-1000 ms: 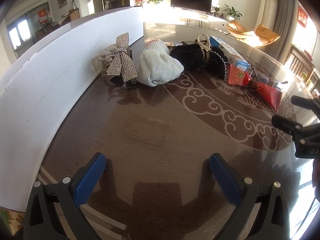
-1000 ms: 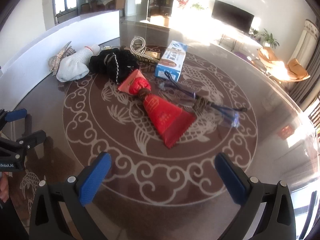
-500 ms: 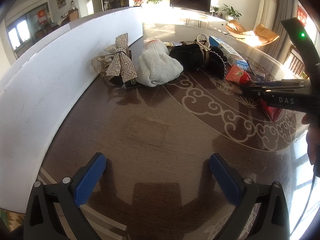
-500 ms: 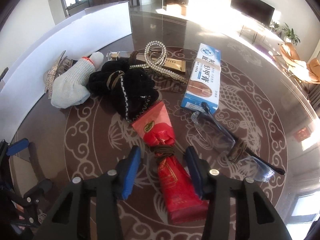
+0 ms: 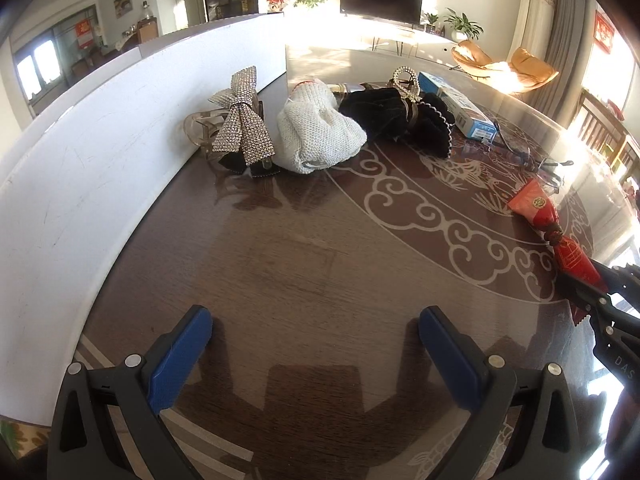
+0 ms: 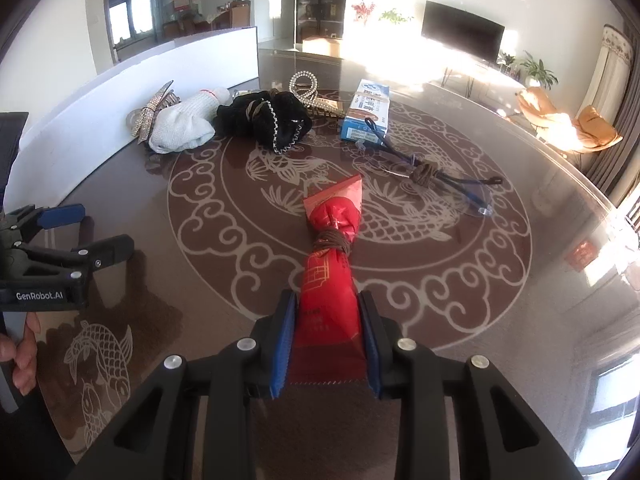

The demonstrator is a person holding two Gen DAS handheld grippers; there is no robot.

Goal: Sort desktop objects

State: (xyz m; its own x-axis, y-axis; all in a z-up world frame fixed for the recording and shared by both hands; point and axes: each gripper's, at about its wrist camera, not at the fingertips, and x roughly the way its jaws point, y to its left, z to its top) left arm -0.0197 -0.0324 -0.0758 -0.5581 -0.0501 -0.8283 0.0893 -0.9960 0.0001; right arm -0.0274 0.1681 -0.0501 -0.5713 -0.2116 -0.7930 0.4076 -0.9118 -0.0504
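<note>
Glass table (image 6: pixel 520 128), one red packet (image 6: pixel 328 280), two grippers

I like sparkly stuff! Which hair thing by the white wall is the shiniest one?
The rhinestone bow clip, nearest the white wall, covered in glittering stones. The black scrunchie beside the white knit pouch is dark, with only sparkly edging.

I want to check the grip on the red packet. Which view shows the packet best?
The right wrist view: the red packet lies centred, its near end between the right gripper pads, whose jaws have just been closing. The left wrist view shows it small at the right edge, its near end hidden by that gripper.
</note>
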